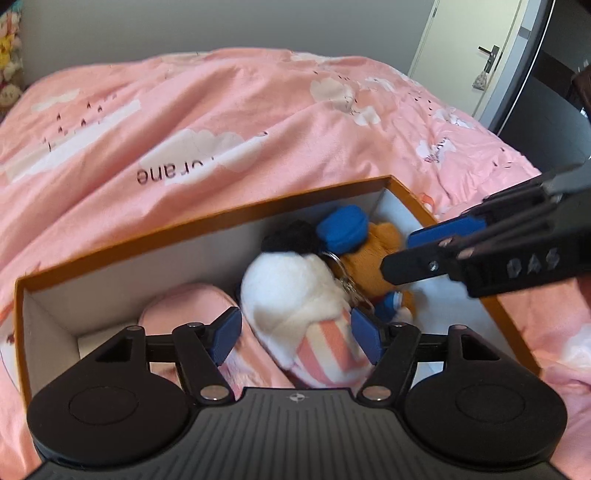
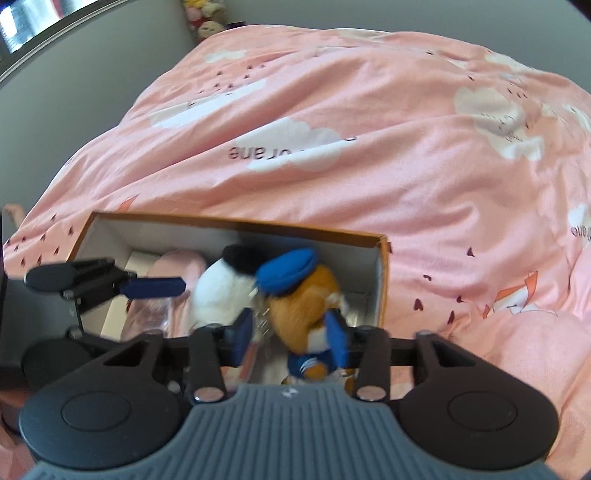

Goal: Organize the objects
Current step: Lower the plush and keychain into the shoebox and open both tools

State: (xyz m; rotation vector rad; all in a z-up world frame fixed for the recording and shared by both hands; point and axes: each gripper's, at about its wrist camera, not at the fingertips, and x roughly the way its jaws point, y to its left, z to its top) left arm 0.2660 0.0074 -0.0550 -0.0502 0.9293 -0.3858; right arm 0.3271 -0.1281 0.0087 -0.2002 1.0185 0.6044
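An orange-rimmed cardboard box (image 1: 207, 221) (image 2: 382, 280) lies open on the bed. Inside it lie a pink plush (image 1: 184, 302) (image 2: 181, 269), a white plush with a black ear and striped bottom (image 1: 291, 291) (image 2: 218, 291), and an orange plush with a blue cap (image 1: 369, 254) (image 2: 303, 295). My left gripper (image 1: 295, 336) (image 2: 147, 306) is open, and the white plush's striped end lies loose between its pads. My right gripper (image 2: 291, 332) (image 1: 399, 251) straddles the orange plush. Its right pad (image 2: 338, 339) touches the fur, while a small gap with a metal keyring shows at the left pad.
A rumpled pink duvet (image 1: 258, 110) (image 2: 406, 129) with white clouds surrounds the box on all sides. Stuffed toys (image 1: 9, 55) (image 2: 207, 18) sit by the grey wall at the bed's far end. A door with a handle (image 1: 487, 55) stands at the right.
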